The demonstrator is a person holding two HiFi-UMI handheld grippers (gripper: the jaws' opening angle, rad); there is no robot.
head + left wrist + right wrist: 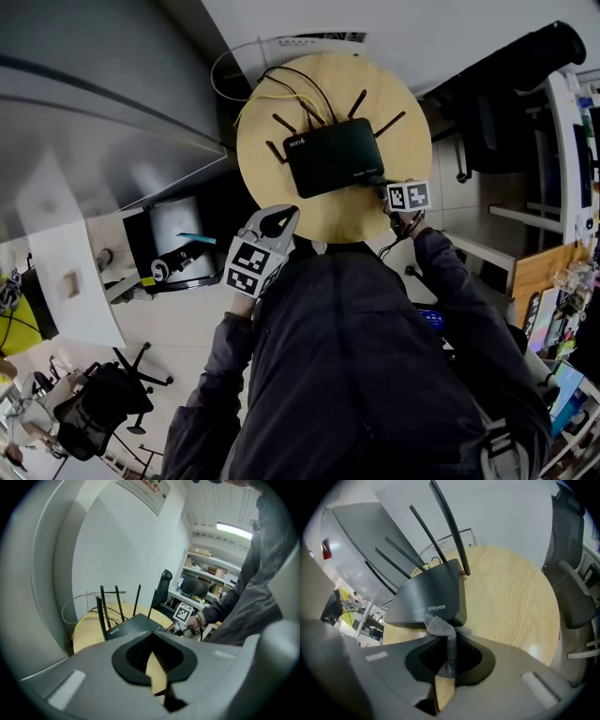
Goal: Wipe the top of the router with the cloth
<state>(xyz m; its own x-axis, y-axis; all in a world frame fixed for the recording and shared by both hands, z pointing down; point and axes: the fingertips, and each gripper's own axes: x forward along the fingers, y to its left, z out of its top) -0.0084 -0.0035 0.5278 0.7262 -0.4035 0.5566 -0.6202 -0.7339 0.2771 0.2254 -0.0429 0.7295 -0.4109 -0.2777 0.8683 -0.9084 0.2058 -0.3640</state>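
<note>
A black router [333, 155] with several upright antennas lies on a round wooden table [281, 199]. My right gripper [391, 189] is at the router's near right corner, shut on a grey cloth [442, 631]. The cloth bunches up at the router's front edge [429, 599], just below its logo. My left gripper [278, 223] hovers over the table's near edge, short of the router [136, 624], with its jaws closed and nothing between them. The left gripper view also catches the right gripper [182, 623] beside the router.
Yellow and white cables [267, 89] trail off the router's back over the table's far edge. A grey curved partition [103, 112] stands to the left. A black office chair [492, 112] is close on the right, and desks with clutter [562, 281] lie beyond.
</note>
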